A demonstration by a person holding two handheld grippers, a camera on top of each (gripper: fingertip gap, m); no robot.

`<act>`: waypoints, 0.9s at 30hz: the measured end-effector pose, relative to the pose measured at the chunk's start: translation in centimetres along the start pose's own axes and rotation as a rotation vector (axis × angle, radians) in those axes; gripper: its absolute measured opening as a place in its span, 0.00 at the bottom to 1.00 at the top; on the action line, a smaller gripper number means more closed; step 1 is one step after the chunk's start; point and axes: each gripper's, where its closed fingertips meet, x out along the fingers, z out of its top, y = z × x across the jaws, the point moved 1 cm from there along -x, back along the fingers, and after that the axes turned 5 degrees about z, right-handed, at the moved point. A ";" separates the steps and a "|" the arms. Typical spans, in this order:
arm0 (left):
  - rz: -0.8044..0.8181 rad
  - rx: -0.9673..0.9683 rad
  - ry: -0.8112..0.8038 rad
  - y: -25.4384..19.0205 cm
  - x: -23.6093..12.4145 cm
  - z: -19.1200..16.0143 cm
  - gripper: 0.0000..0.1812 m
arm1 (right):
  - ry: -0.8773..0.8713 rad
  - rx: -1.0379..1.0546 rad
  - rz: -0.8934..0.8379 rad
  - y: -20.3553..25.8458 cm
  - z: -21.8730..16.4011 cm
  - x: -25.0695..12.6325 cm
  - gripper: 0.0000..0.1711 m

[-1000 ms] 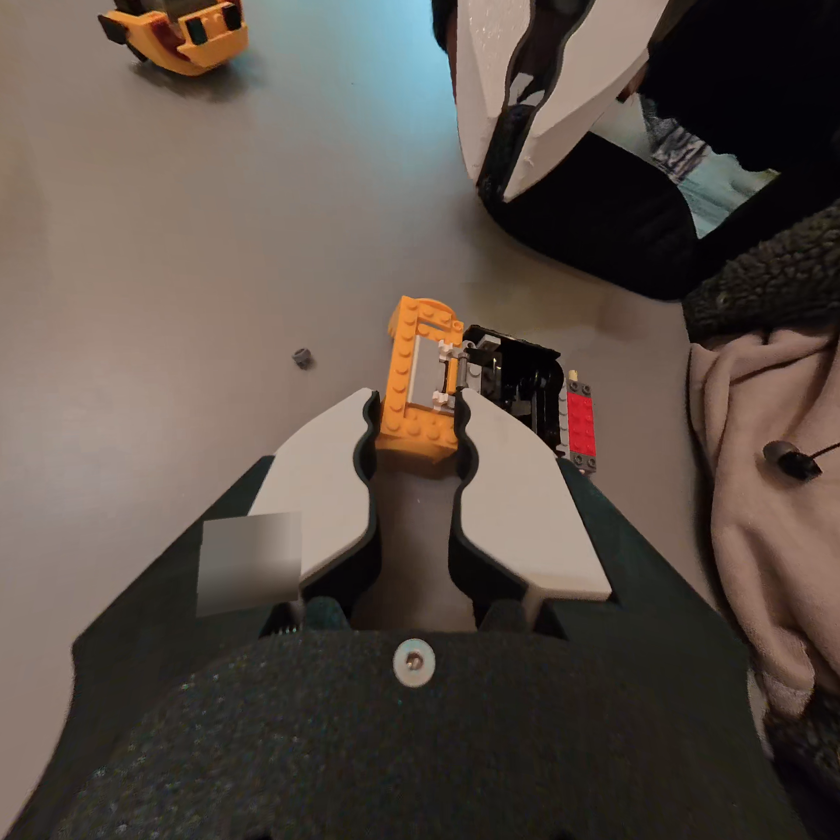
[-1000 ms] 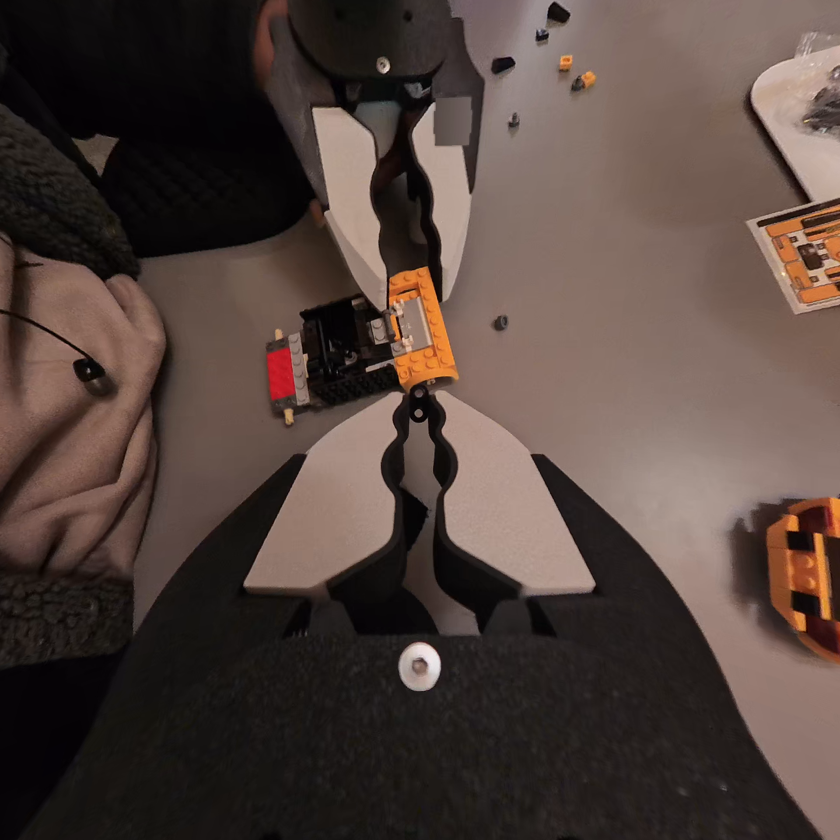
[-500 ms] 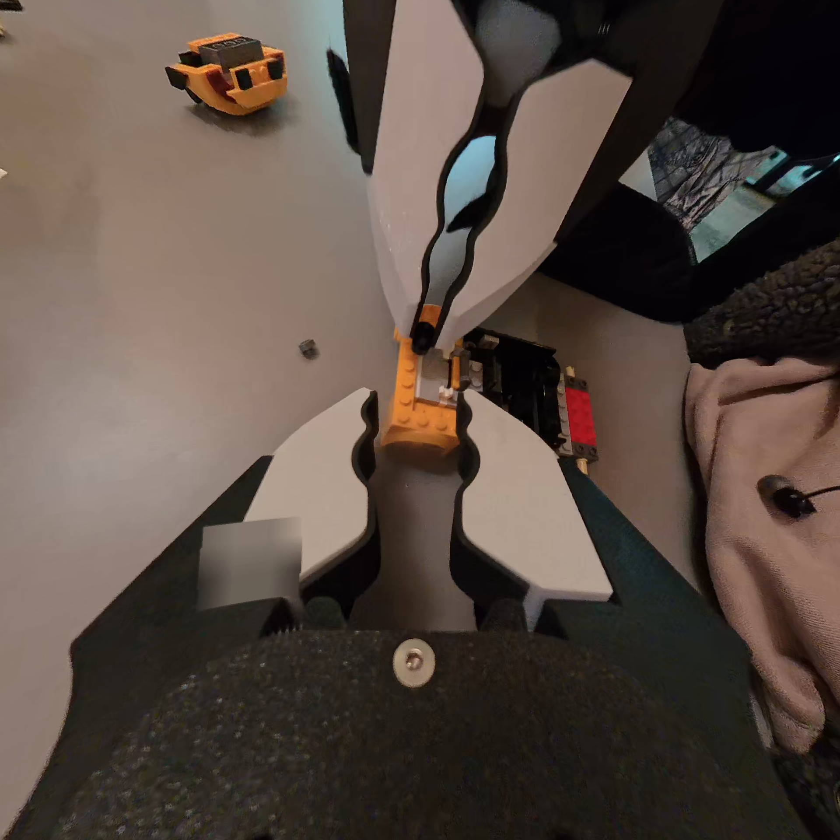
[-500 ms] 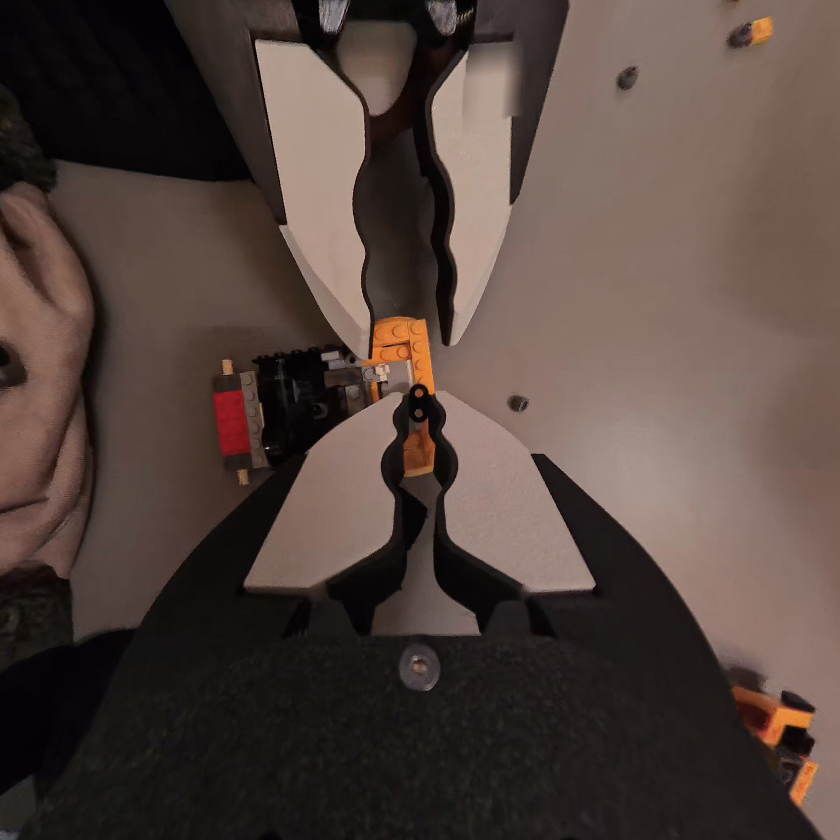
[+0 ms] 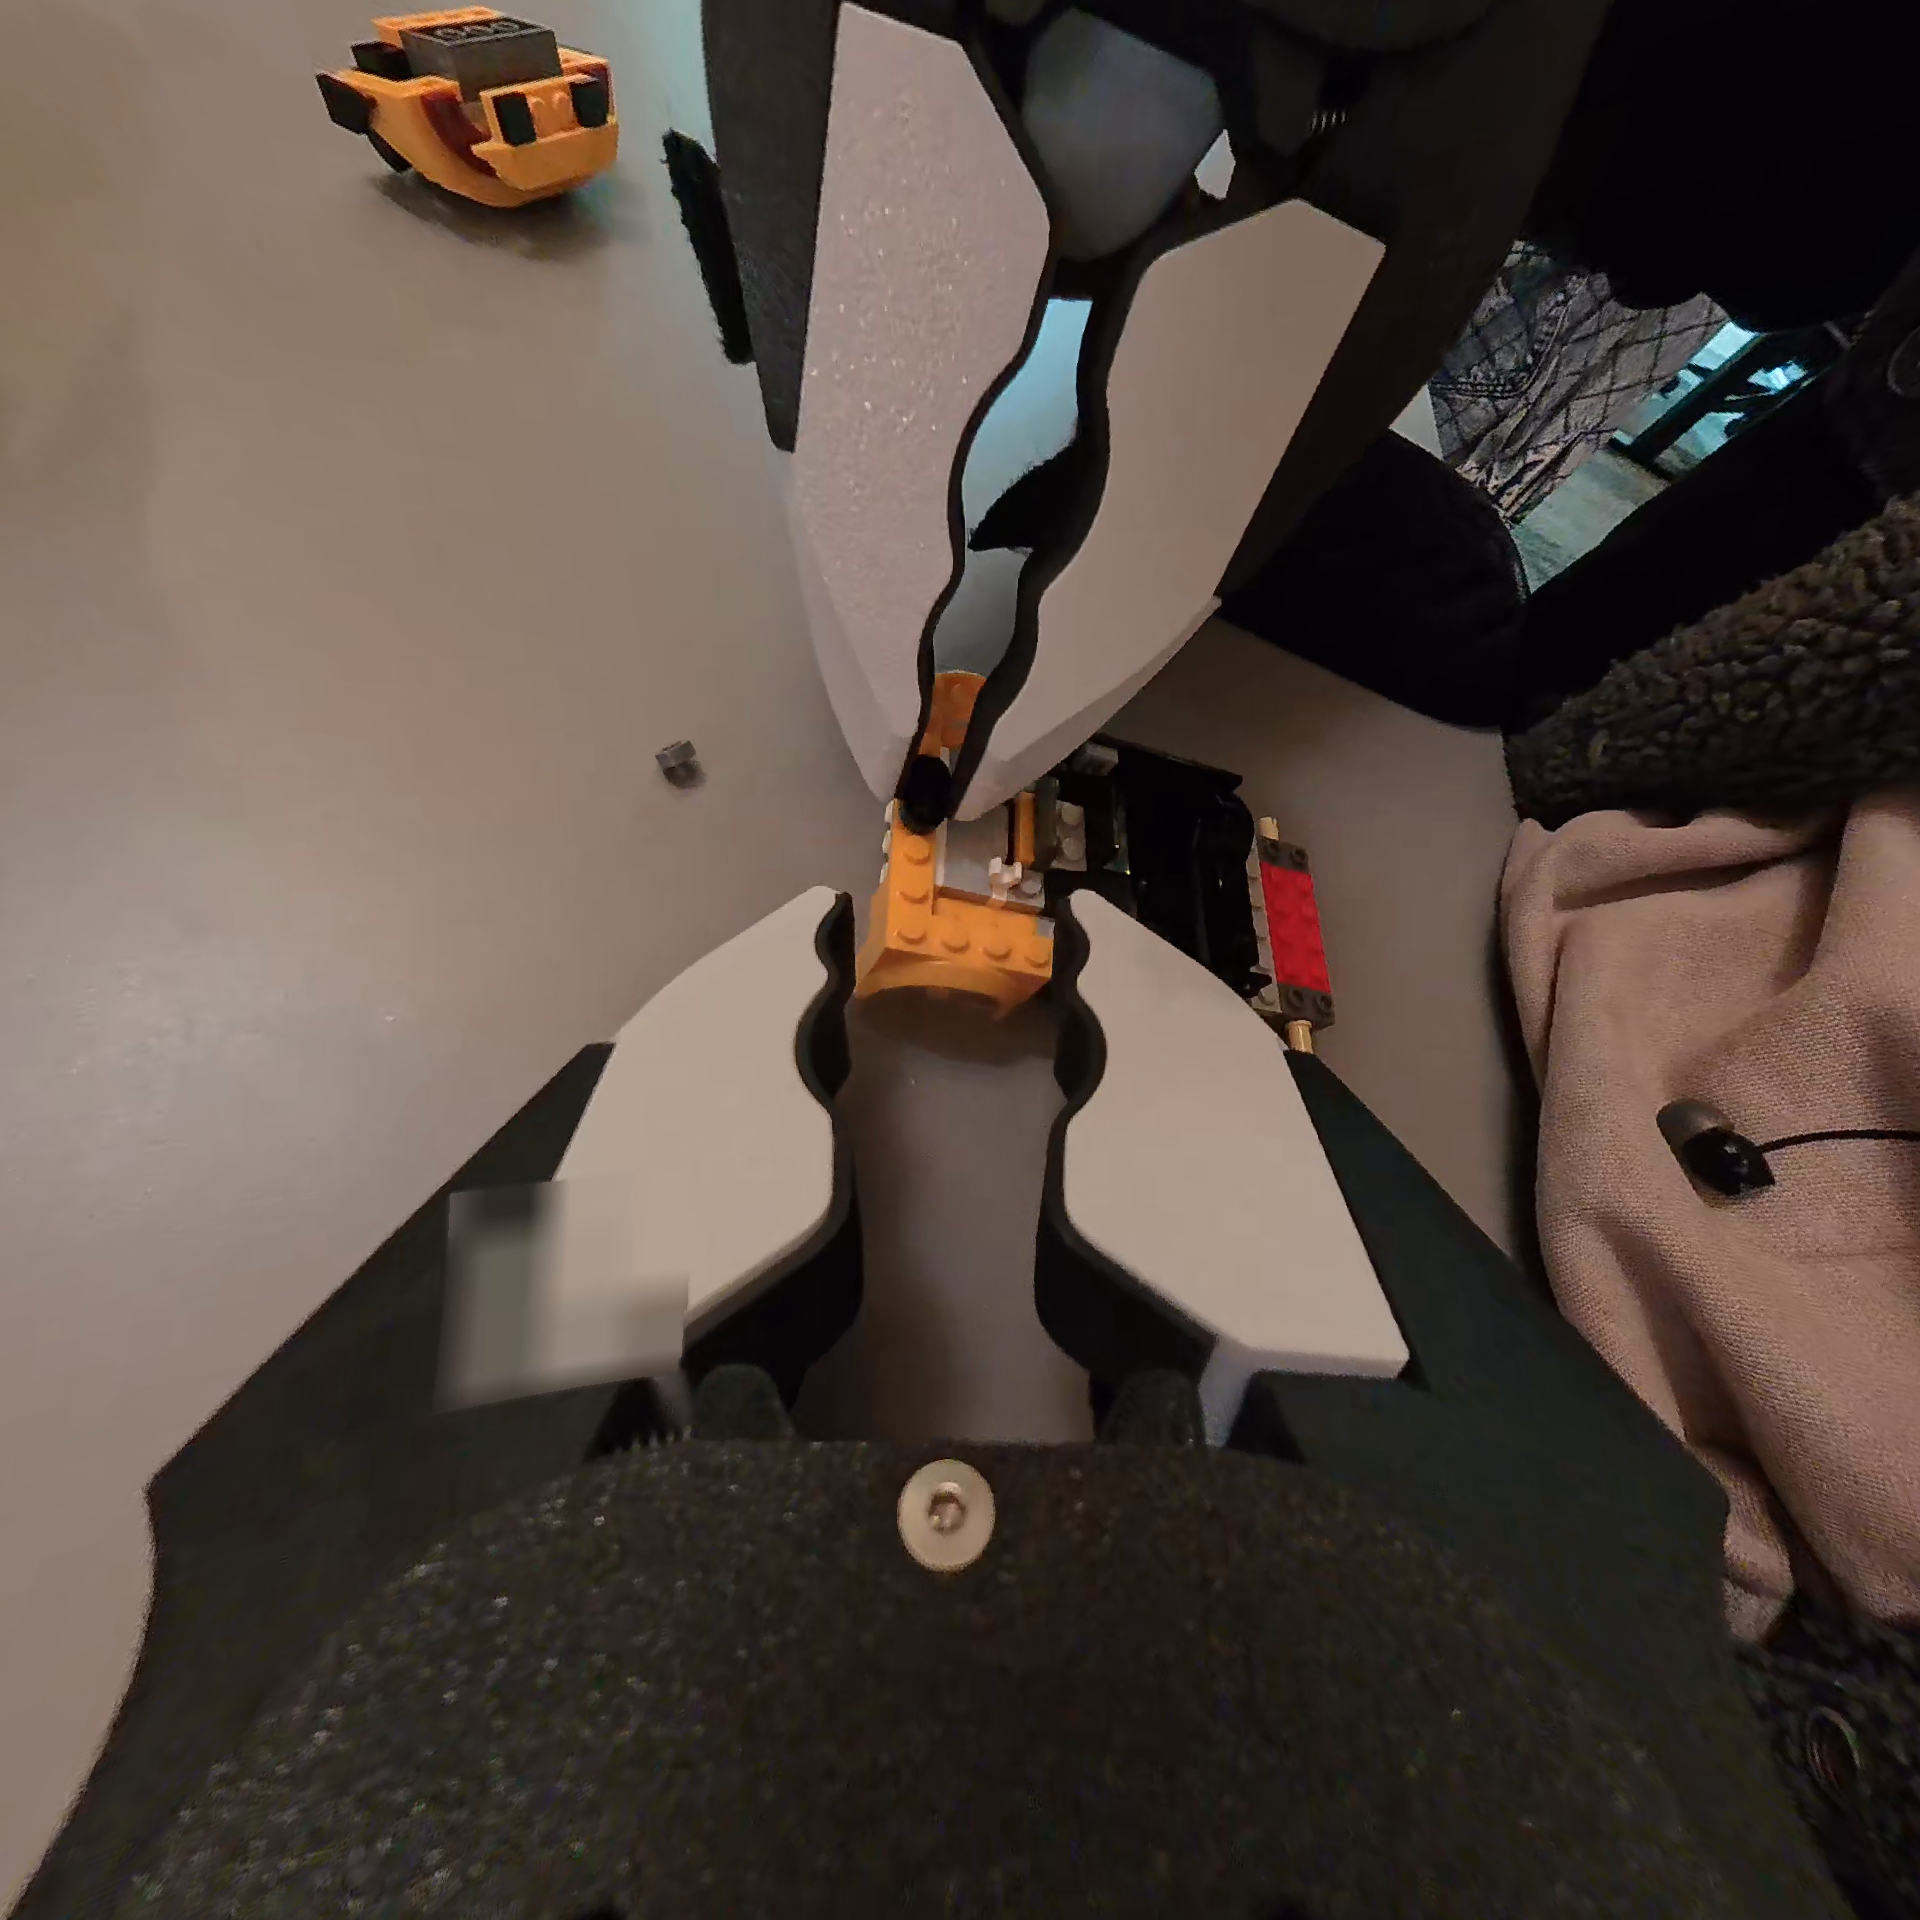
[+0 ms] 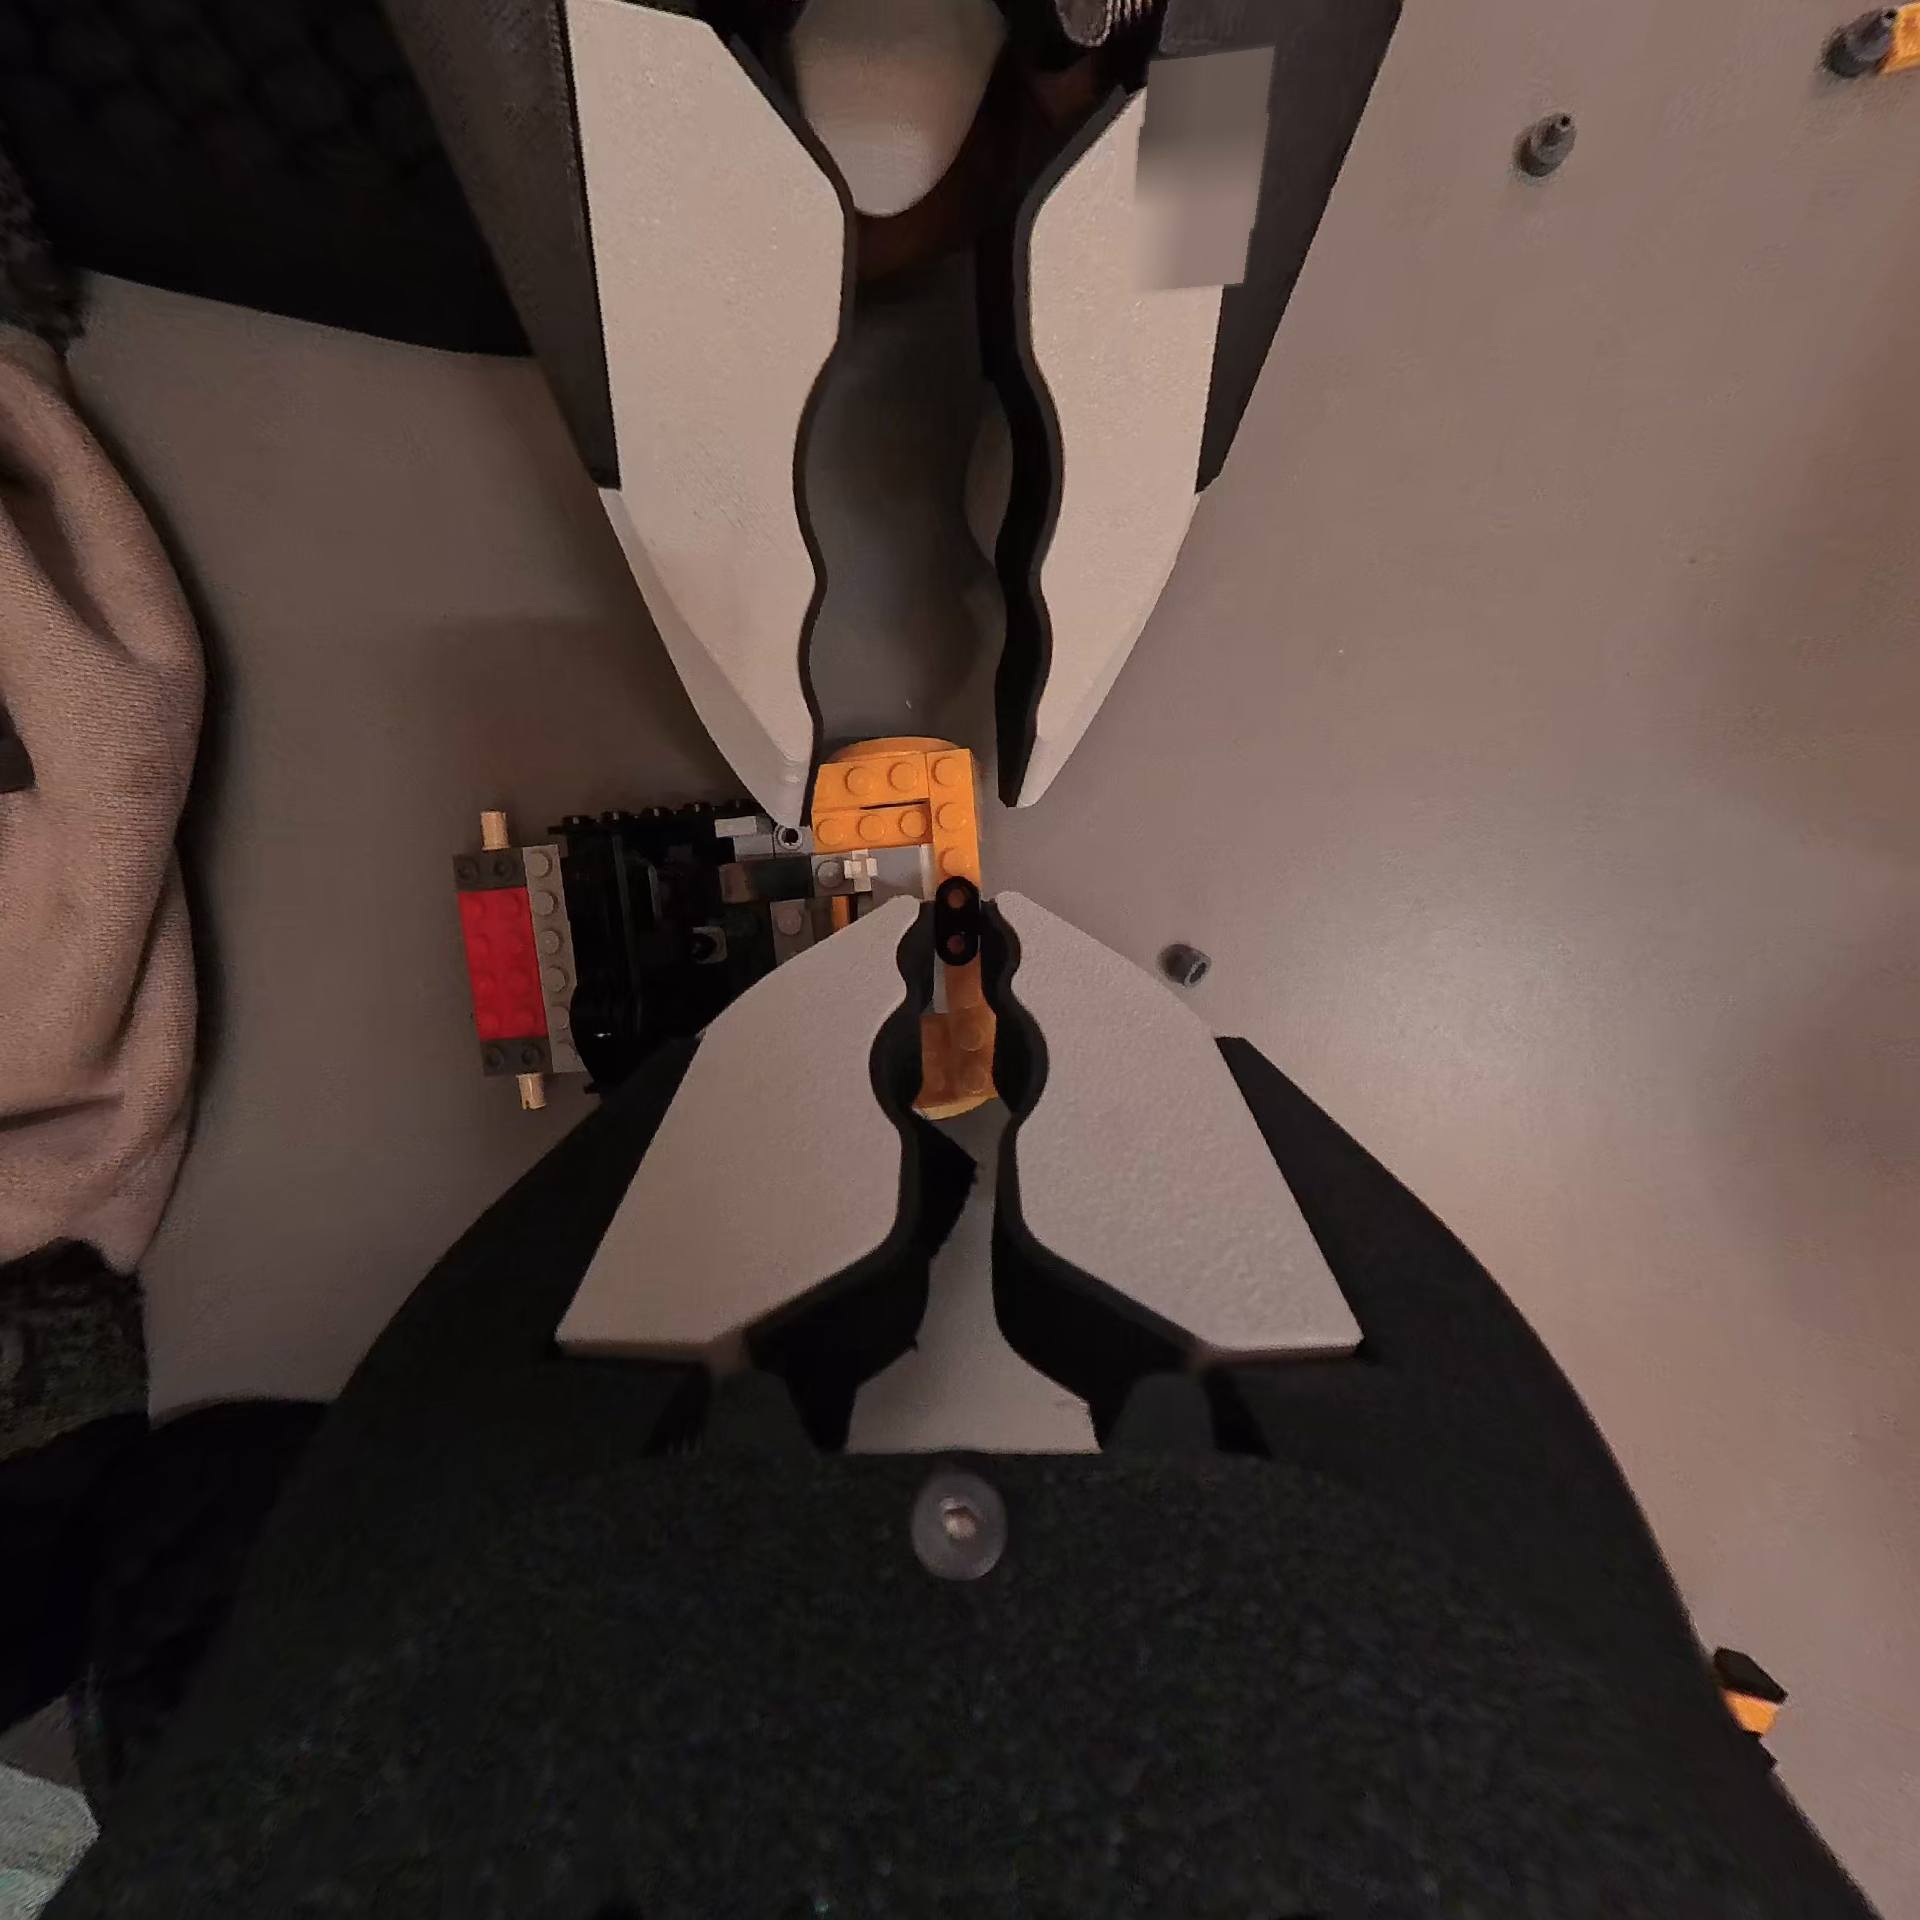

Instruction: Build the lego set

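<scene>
Two handheld grippers meet over a half-built lego model at the centre of a grey tabletop. In the left wrist view, the left gripper reaches up from the bottom of the frame, its white fingers pinching the orange end section of the model from both sides. The black middle of the model and its red block extend to the right of centre.

The right gripper comes down from the top of that frame, its fingers drawn almost together on a small black piece, which sits at the orange section's upper edge; whether it touches the studs cannot be told.

In the right wrist view the arrangement is mirrored: the right gripper fills the lower frame with the two-holed black piece nipped between its tips, over the orange bricks, and the left gripper enters from the top. The red block lies at centre left.

A second orange lego build stands in the upper left of the left wrist view, well apart from the work, and a small grey stud lies loose at left of centre. Beige and dark fleece clothing fills the right edge.
</scene>
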 end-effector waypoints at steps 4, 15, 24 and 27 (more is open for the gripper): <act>-0.001 0.000 0.003 0.0 0.1 -0.1 0.20 | 0.008 -0.009 -0.007 0.0 -0.1 0.1 0.04; -0.003 -0.004 0.003 0.1 0.1 -0.1 0.20 | -0.001 -0.009 -0.005 0.0 -0.1 0.0 0.05; -0.004 -0.004 0.004 0.1 0.1 -0.1 0.20 | -0.005 -0.007 -0.004 -0.1 -0.2 0.1 0.05; -0.005 -0.005 0.004 0.1 0.1 -0.1 0.20 | -0.012 -0.006 -0.005 -0.1 -0.2 0.0 0.05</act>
